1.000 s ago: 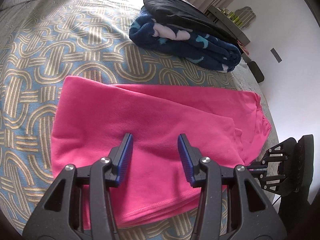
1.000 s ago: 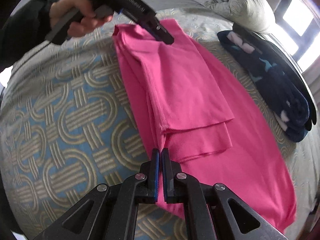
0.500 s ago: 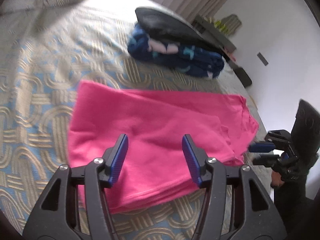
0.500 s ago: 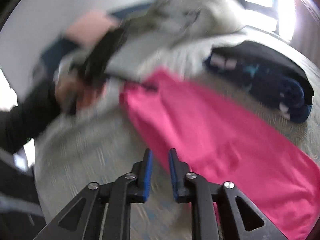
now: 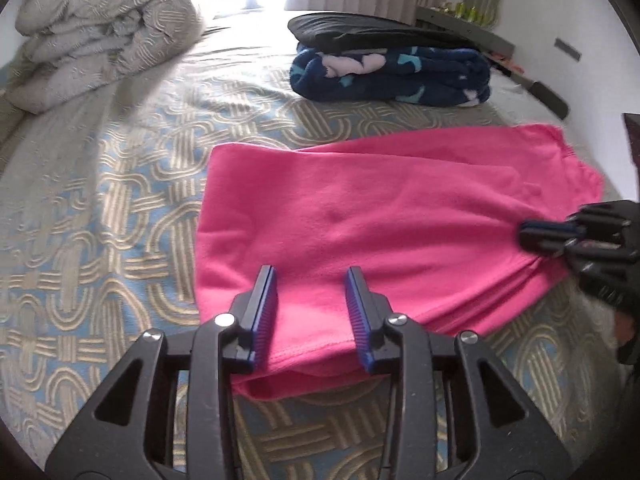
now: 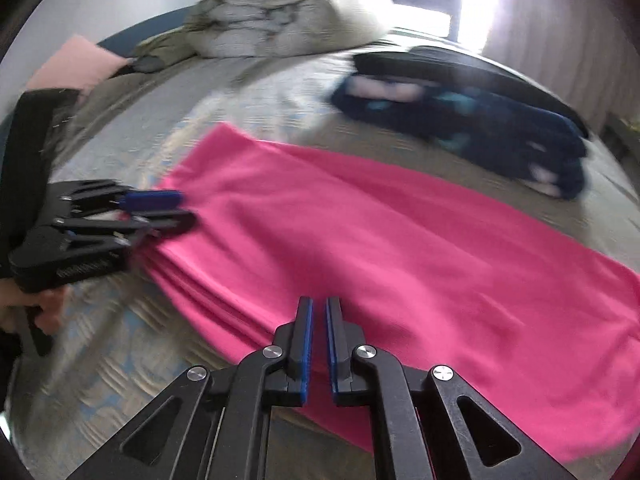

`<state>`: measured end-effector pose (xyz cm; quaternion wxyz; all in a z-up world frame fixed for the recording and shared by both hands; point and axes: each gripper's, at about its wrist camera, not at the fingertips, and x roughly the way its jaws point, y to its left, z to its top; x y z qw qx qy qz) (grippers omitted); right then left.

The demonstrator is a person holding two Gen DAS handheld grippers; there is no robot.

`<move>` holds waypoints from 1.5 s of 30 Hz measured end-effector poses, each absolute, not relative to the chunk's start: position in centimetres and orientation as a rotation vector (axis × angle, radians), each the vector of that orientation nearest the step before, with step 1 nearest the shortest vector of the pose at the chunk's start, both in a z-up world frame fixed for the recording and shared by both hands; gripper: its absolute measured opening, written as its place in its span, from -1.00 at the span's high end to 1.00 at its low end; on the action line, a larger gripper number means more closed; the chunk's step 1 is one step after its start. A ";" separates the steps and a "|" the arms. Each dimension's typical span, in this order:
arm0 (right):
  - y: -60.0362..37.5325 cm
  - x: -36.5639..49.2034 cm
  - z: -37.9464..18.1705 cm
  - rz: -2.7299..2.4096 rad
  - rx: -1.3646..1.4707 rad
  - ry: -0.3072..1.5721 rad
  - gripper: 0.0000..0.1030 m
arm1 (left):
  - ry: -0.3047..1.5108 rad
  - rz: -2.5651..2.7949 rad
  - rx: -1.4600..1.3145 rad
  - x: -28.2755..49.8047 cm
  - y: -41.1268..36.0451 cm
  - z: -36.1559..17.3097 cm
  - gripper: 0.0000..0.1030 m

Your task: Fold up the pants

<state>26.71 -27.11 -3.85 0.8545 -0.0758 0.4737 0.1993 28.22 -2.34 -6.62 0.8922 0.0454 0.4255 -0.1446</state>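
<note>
we see the folded bright pink fleece pants (image 5: 384, 216) flat on the patterned blue-and-tan bedspread (image 5: 120, 208) | left gripper (image 5: 311, 300) jaws apart, just closing, over pants' near edge | right gripper (image 6: 316, 328) jaws nearly together, empty, above pants' edge

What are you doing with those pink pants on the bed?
A person holds a gripper in each hand and is folding the pink pants on the patterned bedspread. The pants lie long and flat, already folded over. The left gripper is over one end, its jaws apart and just closing, not pinching yet. The right gripper is shut at the other end, gripping nothing.
</note>
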 end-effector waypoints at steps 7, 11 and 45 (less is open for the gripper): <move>-31.6 26.0 -3.4 0.258 -0.089 0.989 0.78 | 0.895 -0.173 0.178 27.9 -4.4 -5.8 0.22; -33.6 24.8 -1.7 0.304 0.095 0.983 0.75 | 0.863 -0.161 0.208 26.2 -5.8 -4.1 -0.06; -64.5 22.4 -5.9 0.004 1.117 0.825 -0.43 | 0.760 -0.583 0.255 20.8 -31.5 -2.8 -0.60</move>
